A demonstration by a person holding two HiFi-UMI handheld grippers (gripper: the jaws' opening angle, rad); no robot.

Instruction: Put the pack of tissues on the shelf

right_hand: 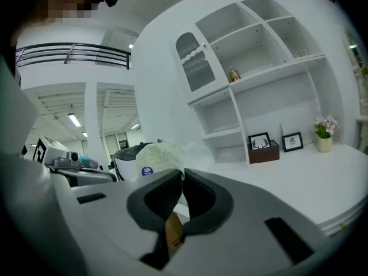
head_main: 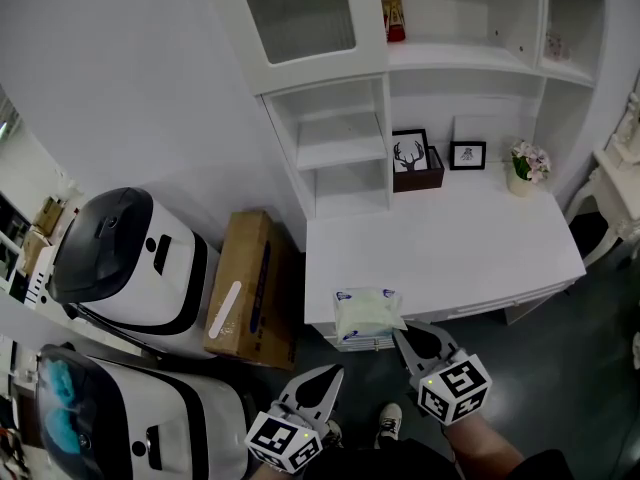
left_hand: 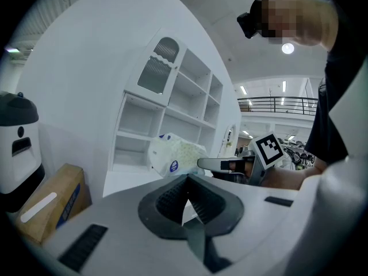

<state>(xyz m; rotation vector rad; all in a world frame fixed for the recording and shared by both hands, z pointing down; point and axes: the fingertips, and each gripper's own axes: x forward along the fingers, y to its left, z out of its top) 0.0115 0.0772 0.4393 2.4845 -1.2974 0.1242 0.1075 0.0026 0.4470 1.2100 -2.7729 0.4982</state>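
Observation:
The pack of tissues (head_main: 369,316), pale green in clear wrap, sits at the front edge of the white desk (head_main: 470,248). My right gripper (head_main: 399,332) is shut on its near right corner; in the right gripper view the wrap (right_hand: 161,154) is pinched at the jaw tips (right_hand: 181,174). My left gripper (head_main: 336,371) hangs below and left of the pack, off the desk, shut with nothing in it. The left gripper view shows its closed jaws (left_hand: 187,179) with the pack (left_hand: 175,154) beyond them. The white shelf unit (head_main: 340,158) stands at the back of the desk.
Two picture frames (head_main: 412,153) (head_main: 467,155) and a flower pot (head_main: 525,168) stand at the desk's back. A bottle (head_main: 393,13) is on an upper shelf. A cardboard box (head_main: 245,288) and two white machines (head_main: 130,258) (head_main: 130,418) fill the floor at left.

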